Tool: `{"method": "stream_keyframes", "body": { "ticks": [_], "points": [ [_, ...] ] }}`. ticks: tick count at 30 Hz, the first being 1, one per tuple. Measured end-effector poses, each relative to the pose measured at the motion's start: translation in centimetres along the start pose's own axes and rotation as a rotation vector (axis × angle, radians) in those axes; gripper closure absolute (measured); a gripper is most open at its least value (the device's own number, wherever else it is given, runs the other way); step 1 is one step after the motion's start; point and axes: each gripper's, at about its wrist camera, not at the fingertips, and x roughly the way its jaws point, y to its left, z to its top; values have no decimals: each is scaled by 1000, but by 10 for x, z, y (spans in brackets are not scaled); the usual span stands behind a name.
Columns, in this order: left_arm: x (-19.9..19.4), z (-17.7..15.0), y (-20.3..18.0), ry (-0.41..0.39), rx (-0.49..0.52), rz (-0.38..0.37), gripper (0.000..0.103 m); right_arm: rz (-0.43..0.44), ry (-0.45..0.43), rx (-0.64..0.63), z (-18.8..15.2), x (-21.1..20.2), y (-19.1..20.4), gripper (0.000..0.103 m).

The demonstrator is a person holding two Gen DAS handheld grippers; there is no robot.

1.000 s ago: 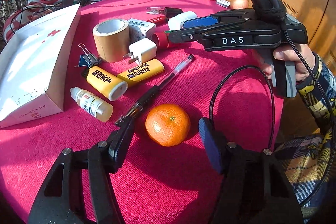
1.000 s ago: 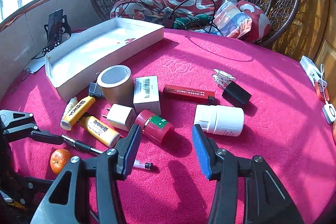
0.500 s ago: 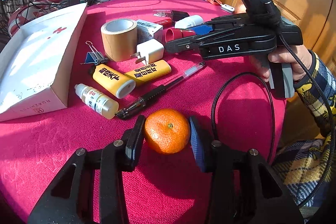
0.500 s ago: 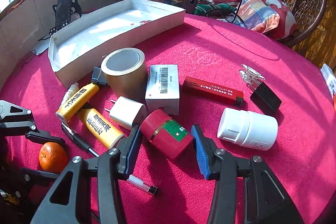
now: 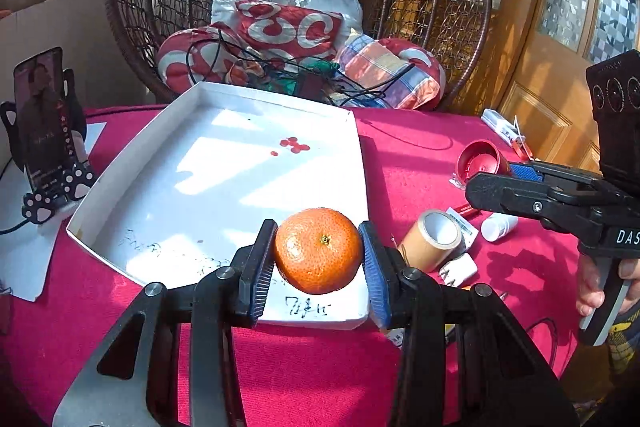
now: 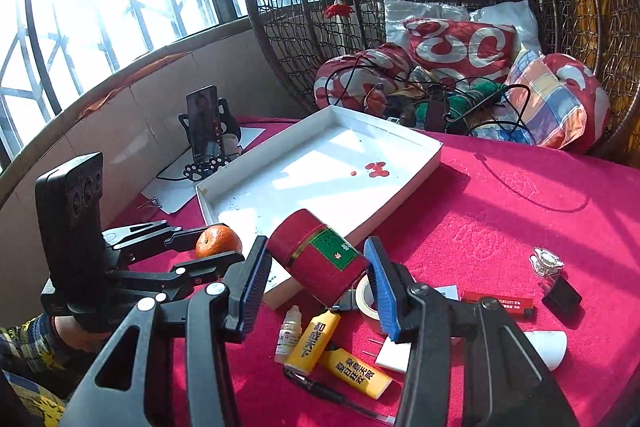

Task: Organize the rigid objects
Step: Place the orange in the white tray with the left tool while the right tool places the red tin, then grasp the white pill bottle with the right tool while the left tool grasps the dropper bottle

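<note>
Left tool (image 5: 318,259): a round orange tangerine (image 5: 318,250) is gripped between its two pads, both pads pressed against the peel. The fruit is carried clear of the table, in front of the near rim of the shallow white cardboard tray (image 5: 224,183), whose floor shows a few red marks and some black handwriting. The jaws have just been closing, with the fruit between them.

Right tool (image 6: 316,269): a red cylindrical tin with a green label (image 6: 318,257) is clamped across its sides, tilted, one end pointing towards the tray's near corner. It is held above the pink cloth-covered table (image 6: 520,227) (in the left wrist view its round end is seen facing the camera).

Left on the table, beneath and beside the right tool: a roll of brown tape (image 5: 430,239), a white plug adapter (image 5: 458,269), two yellow tubes with black lettering (image 6: 332,351), a small white dropper bottle (image 6: 288,335), a black pen (image 6: 332,395), a red lighter (image 6: 498,305), a white plastic bottle lying on its side (image 6: 548,345) and a small black block (image 6: 560,295).

A phone on a black stand (image 6: 204,135) is placed beyond the tray.
</note>
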Motion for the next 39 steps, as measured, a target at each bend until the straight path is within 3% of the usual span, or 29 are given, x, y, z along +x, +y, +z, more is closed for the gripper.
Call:
{"method": "stream_keyframes", "body": {
  "ticks": [5, 9, 10, 12, 14, 15, 16, 18, 20, 23, 26, 30, 34, 36, 39],
  "points": [
    [26, 12, 54, 22, -149, 103, 62, 36, 70, 23, 14, 68, 21, 55],
    [36, 0, 77, 54, -294, 114, 61, 20, 117, 42, 8, 104, 26, 54],
    [36, -3, 80, 51, -314, 107, 57, -3, 115, 39, 6, 105, 27, 54],
    [32, -9, 83, 36, -342, 114, 22, -38, 69, 39, 3, 95, 27, 41],
    [22, -9, 85, -9, -356, 112, 15, -38, 20, 48, 2, 78, 20, 14],
    [18, -9, 85, -13, -361, 121, 0, -28, -8, 67, 4, 67, 15, 13],
    [14, -8, 82, -24, -360, 114, 0, -32, -36, 82, 4, 55, 11, 13],
    [4, -6, 70, -52, -328, 98, 0, -61, -107, 92, 5, 25, 3, 11],
    [-6, -5, 55, -81, -275, 85, 0, -100, -189, 94, 4, -8, -7, 0],
    [-15, -8, 29, -106, -184, 47, 0, -184, -280, 116, -1, -49, -26, 0],
    [-14, -15, -3, -85, -69, -19, 0, -263, -312, 151, -16, -77, -49, 0],
    [-2, -33, -47, 35, 64, -132, 0, -381, -266, 232, -47, -92, -89, 0],
    [10, -52, -73, 141, 98, -199, 0, -537, -168, 347, -80, -91, -131, 0],
    [16, -59, -74, 179, 86, -198, 0, -546, -117, 396, -93, -88, -146, 0],
    [20, -70, -69, 212, 60, -184, 0, -529, -77, 369, -102, -77, -147, 0]
  ]
}}
